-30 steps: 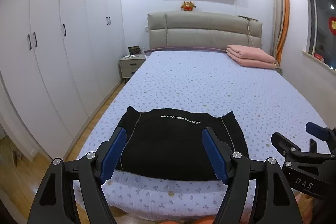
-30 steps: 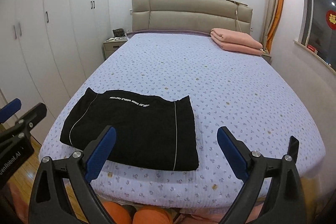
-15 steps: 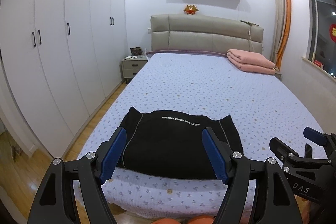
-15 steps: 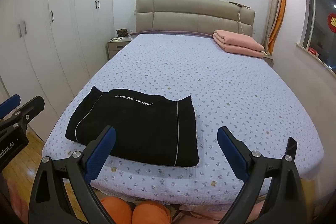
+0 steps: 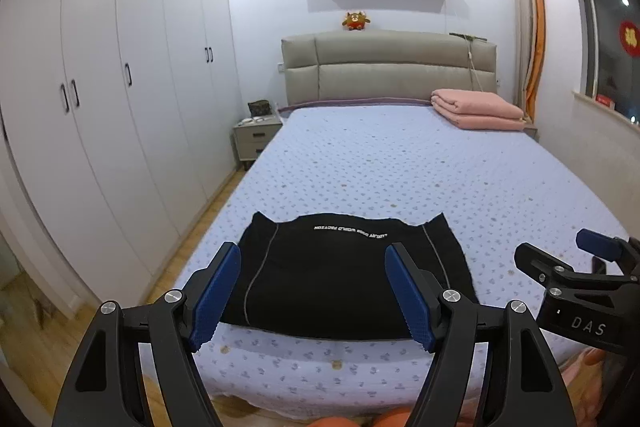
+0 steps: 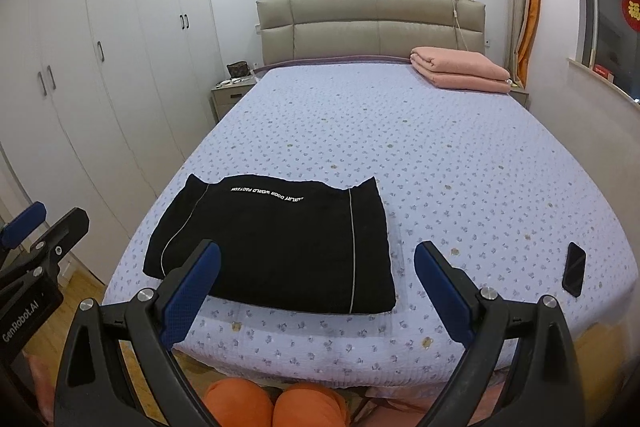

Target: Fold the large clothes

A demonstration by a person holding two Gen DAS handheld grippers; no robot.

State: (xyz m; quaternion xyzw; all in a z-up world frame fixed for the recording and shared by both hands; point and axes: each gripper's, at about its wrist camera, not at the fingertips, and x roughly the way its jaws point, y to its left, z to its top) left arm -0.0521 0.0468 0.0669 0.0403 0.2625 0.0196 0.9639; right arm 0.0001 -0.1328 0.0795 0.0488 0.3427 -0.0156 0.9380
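A black garment [image 5: 340, 275] with white lettering lies folded into a flat rectangle near the foot of the bed [image 5: 400, 163]; it also shows in the right wrist view [image 6: 280, 247]. My left gripper [image 5: 312, 291] is open and empty, held back from the bed's foot edge, in line with the garment. My right gripper [image 6: 316, 291] is open and empty, off the foot edge, in line with the garment's right edge. Each gripper appears in the other's view, the right one [image 5: 576, 275] and the left one [image 6: 36, 243].
A folded pink blanket [image 6: 460, 69] lies at the bed's far right by the headboard [image 6: 372, 27]. A black phone [image 6: 574, 269] lies near the bed's front right corner. White wardrobes [image 5: 100, 107] line the left wall, with a nightstand [image 5: 256, 135] beside the bed.
Both grippers have pulled back and up from the bed, still open. The garment looks smaller and farther off and has not moved. The phone has come fully into the right wrist view.
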